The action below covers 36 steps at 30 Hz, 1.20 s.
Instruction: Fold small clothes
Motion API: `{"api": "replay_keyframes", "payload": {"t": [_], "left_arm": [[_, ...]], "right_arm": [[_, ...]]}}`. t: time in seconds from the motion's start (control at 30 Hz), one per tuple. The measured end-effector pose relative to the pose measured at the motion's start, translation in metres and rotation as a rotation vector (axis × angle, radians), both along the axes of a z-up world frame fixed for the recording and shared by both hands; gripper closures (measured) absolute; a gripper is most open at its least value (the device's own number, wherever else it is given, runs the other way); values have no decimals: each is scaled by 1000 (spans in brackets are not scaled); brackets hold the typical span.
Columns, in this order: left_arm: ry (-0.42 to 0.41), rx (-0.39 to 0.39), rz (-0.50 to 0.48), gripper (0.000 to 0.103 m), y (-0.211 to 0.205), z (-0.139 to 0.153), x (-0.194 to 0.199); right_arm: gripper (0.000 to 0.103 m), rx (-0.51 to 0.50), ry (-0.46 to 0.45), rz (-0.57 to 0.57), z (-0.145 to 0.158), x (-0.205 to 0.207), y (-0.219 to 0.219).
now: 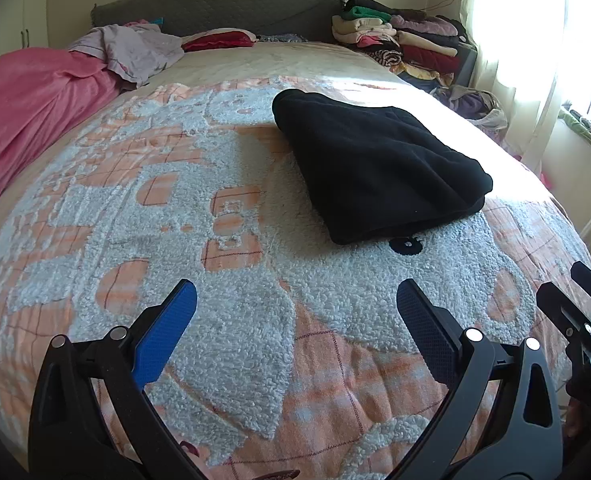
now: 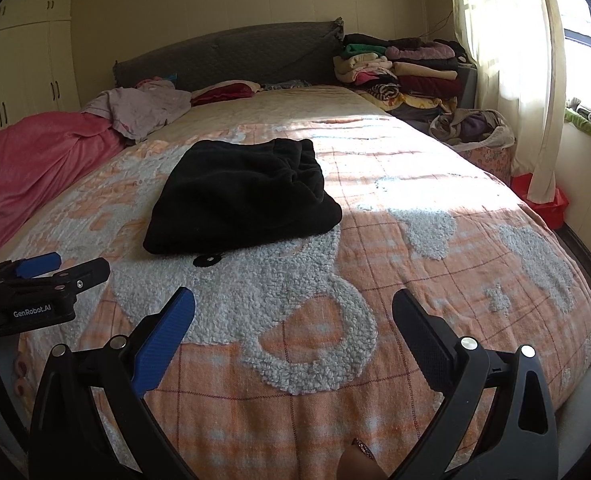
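Patterned bedspread (image 1: 235,360), folded black garment (image 1: 375,168) well ahead of both grippers' wide-spread, empty fingers (image 1: 175,320).

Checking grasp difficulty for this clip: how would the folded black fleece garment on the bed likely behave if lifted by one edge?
The folded black fleece garment looks soft and thick, so it would probably droop and unfold if lifted. Its fuzzy nap should grip rather than slip. Pushed across the looped orange-and-white bedspread, it would likely bunch, not slide.
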<state>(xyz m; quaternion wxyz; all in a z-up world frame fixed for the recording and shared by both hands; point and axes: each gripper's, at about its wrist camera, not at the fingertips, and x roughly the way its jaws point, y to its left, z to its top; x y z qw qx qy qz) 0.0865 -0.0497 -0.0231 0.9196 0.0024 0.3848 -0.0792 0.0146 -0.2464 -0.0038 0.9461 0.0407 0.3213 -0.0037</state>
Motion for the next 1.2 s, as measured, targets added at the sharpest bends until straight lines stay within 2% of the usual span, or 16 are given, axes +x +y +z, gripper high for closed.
{"api": "replay_keyframes", "payload": {"t": [1.2], "left_arm": [[-7,6,0,9,-2,2,-1]], "right_arm": [[4,13,5,14,1,-1,2]]}}
